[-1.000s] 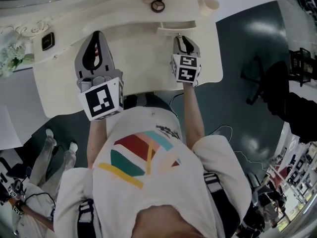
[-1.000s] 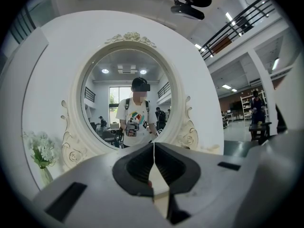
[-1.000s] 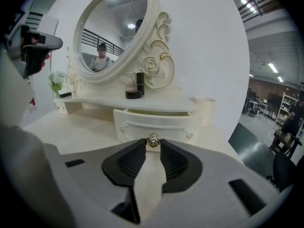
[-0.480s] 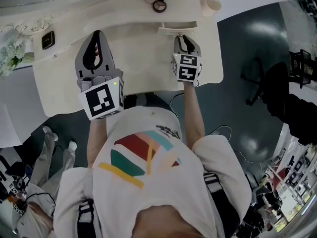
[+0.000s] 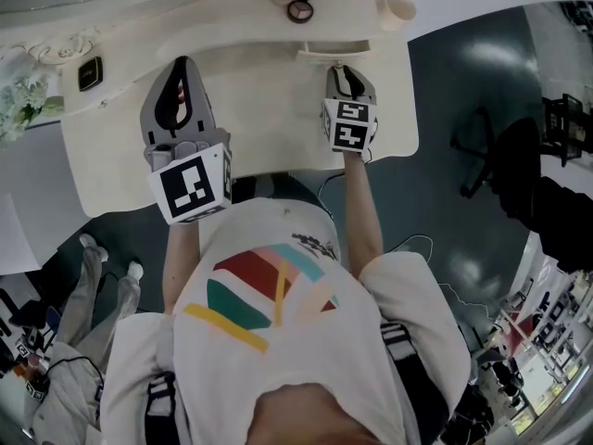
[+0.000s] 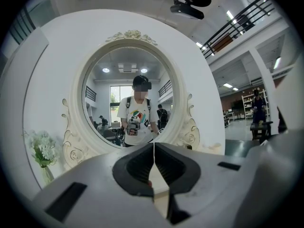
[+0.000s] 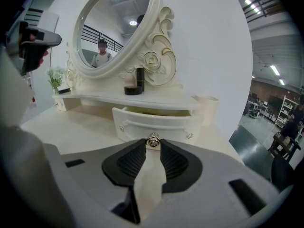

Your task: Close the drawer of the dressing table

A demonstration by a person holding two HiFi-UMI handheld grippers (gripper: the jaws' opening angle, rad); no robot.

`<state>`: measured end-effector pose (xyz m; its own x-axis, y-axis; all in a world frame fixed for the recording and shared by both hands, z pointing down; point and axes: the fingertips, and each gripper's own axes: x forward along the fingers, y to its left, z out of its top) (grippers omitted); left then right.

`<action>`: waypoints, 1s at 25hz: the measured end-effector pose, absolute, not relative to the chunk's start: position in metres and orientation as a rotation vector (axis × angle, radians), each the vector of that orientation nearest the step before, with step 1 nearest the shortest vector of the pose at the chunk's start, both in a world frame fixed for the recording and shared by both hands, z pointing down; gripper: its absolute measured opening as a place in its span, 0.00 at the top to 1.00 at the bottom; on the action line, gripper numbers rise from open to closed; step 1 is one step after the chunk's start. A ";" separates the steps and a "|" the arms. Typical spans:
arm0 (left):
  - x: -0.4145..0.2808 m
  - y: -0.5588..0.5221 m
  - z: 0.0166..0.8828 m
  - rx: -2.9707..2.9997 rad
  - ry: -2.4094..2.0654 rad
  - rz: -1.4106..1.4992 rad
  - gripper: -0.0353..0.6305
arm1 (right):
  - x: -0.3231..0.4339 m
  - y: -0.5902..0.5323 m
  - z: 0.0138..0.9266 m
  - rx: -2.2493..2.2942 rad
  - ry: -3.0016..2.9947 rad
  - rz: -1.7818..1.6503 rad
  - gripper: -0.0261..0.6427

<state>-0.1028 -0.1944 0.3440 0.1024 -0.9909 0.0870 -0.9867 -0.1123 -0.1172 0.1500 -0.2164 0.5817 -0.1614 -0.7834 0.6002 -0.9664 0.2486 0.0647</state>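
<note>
The cream dressing table point(image 5: 264, 119) has a small drawer point(image 7: 156, 122) pulled out from under its shelf; the drawer point(image 5: 332, 50) also shows in the head view. My right gripper point(image 7: 153, 144) points down at the drawer front, its fingertips closed on the round metal knob point(image 7: 153, 140). In the head view the right gripper point(image 5: 341, 70) sits right at the drawer's front. My left gripper point(image 5: 181, 66) hovers level over the left of the tabletop, shut with nothing in it; in its own view the left gripper point(image 6: 154, 147) faces the oval mirror point(image 6: 128, 99).
White flowers point(image 5: 18, 109) stand at the table's left end, a small dark square object point(image 5: 90, 75) beside them. A round dark-rimmed item point(image 5: 297, 9) and a cream cup point(image 5: 394, 9) are on the shelf. A black chair point(image 5: 500, 156) stands on the floor to the right.
</note>
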 end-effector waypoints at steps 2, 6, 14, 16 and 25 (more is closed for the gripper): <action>-0.103 -0.195 0.344 -2.309 2.079 -0.231 0.94 | 0.150 -0.217 0.583 1.586 -2.001 0.451 0.83; -0.103 -0.196 0.346 -2.316 2.071 -0.223 0.94 | 0.151 -0.218 0.583 1.586 -1.999 0.447 0.83; -0.104 -0.199 0.347 -2.305 2.078 -0.234 0.94 | 0.150 -0.223 0.583 1.582 -2.003 0.441 0.83; -0.104 -0.199 0.347 -2.306 2.083 -0.237 0.94 | 0.150 -0.224 0.583 1.581 -2.003 0.440 0.83; -0.103 -0.202 0.347 -2.308 2.088 -0.241 0.94 | 0.151 -0.227 0.586 1.575 -1.999 0.442 0.83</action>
<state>-0.1029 -0.2021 0.3469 0.0933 -0.9905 0.1013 -0.9875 -0.1051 -0.1178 0.1513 -0.2275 0.5860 -0.1607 -0.7812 0.6032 -0.9627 0.2589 0.0788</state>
